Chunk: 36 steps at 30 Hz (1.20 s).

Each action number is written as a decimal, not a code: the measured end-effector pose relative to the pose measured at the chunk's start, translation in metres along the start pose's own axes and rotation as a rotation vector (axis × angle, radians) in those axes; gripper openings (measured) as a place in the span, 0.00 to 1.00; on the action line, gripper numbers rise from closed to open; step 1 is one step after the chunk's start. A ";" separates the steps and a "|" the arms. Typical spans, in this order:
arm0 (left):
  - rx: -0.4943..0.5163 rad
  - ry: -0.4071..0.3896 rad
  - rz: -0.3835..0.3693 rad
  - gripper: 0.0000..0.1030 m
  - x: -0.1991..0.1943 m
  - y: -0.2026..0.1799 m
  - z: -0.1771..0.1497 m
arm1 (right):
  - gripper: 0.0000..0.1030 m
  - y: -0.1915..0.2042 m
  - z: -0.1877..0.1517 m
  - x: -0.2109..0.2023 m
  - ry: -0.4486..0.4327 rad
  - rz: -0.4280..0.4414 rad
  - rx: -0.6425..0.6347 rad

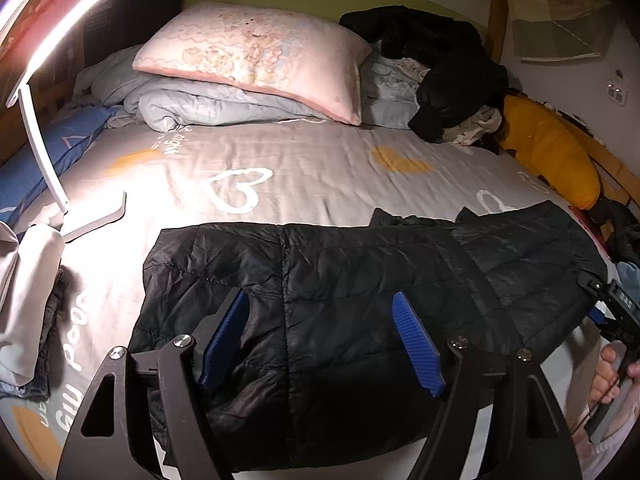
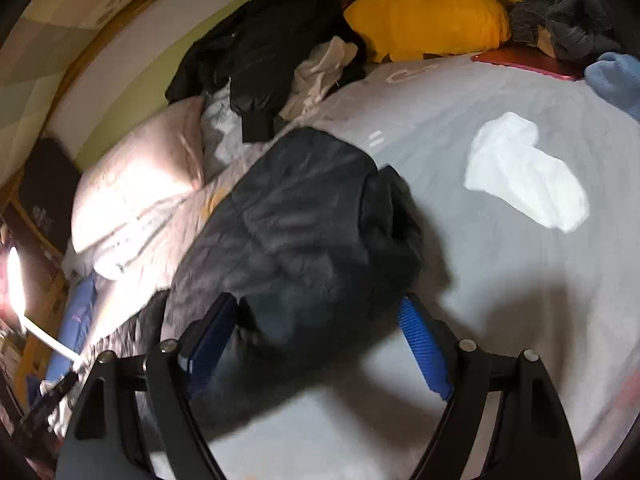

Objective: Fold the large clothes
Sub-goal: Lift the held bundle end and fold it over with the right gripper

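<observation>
A black quilted jacket (image 1: 360, 280) lies flat across the near part of the grey bed sheet (image 1: 280, 168). My left gripper (image 1: 320, 300) hangs just over the jacket's near half, its blue pads (image 1: 416, 344) wide apart and pinching no fabric. In the blurred right wrist view, the jacket (image 2: 300, 220) looks bunched at one end. My right gripper (image 2: 318, 308) is open at that end, with the dark fabric loose between its blue pads (image 2: 424, 352). The left wrist view also catches the right tool and the person's hand (image 1: 608, 376) at the jacket's right end.
A pink pillow (image 1: 256, 56) on a rumpled quilt and a heap of dark clothes (image 1: 440, 72) fill the bed's head. A yellow cushion (image 1: 552, 152) lies on the right side. A lit white lamp (image 1: 40, 120) and stacked folded clothes (image 1: 28, 300) sit left. A white cloth (image 2: 524, 172) lies on the sheet.
</observation>
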<state>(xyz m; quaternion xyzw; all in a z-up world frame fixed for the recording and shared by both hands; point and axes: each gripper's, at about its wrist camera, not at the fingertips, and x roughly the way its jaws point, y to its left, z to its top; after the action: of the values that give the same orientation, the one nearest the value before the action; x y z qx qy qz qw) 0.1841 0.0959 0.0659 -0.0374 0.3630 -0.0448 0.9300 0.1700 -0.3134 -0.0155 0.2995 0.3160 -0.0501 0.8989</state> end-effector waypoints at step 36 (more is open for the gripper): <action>-0.221 0.228 -0.065 0.58 0.049 0.052 -0.003 | 0.16 0.116 0.056 -0.065 -0.359 -0.167 -0.556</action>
<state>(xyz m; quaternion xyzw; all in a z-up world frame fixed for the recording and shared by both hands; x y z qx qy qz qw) 0.2207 0.1423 0.0258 -0.1459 0.4675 -0.0387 0.8710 0.1812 -0.2574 0.1169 0.0025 0.1775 -0.0875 0.9802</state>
